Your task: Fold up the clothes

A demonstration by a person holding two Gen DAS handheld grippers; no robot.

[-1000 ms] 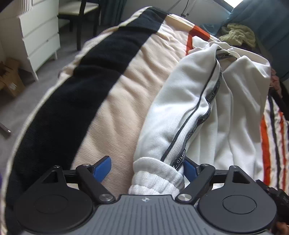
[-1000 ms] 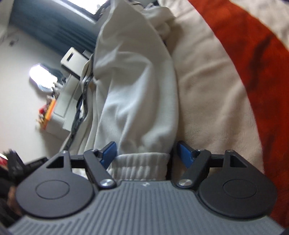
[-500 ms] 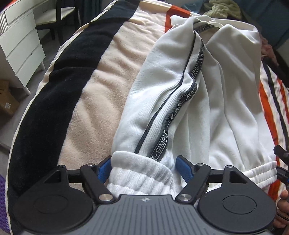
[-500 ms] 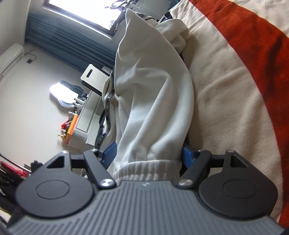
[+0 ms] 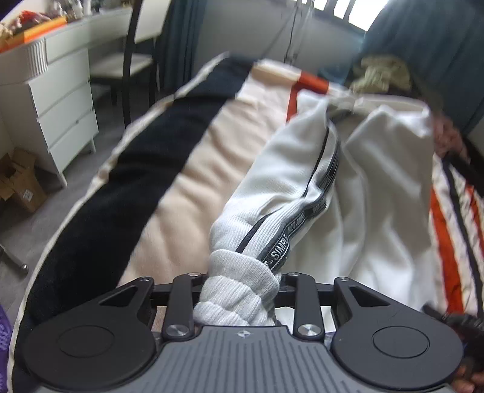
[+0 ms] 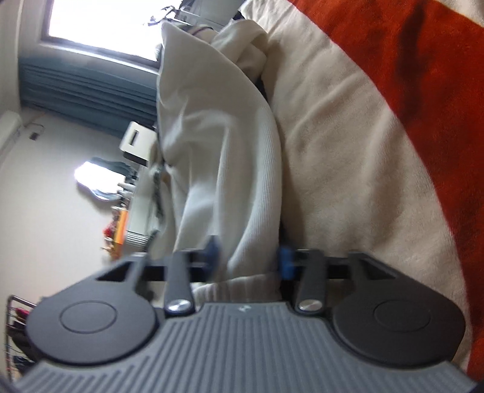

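in the left wrist view the left gripper [image 5: 240, 279] sits at the bottom centre of the frame, its jaws drawn in tight on a ribbed cuff [image 5: 239, 290] of the white track pants [image 5: 375, 193]. the cuff bunches between the jaws and the pant leg runs from there toward the upper right of the frame, with a dark printed side stripe [image 5: 305, 211] along it. the rest of the pants lies spread on the bed, over a striped blanket [image 5: 187, 193] with a broad black band at left, a cream band in the middle and orange and dark stripes at the right edge. a white chest of drawers [image 5: 65, 112] stands at the upper left, a cardboard box [image 5: 21, 181] on the floor below it, and a heap of pale green cloth [image 5: 381, 74] lies at the upper right. part of a hand [image 5: 467, 378] shows in the lower right corner.

in the right wrist view, which is rolled sideways and blurred, the right gripper [image 6: 249, 260] at the bottom centre has its jaws closed narrow on the other cuff [image 6: 239, 288]. that pant leg rises toward the top centre of the frame, beside the blanket's cream and orange bands at right. a window [image 6: 103, 24] and blue curtain [image 6: 87, 90] fill the upper left.
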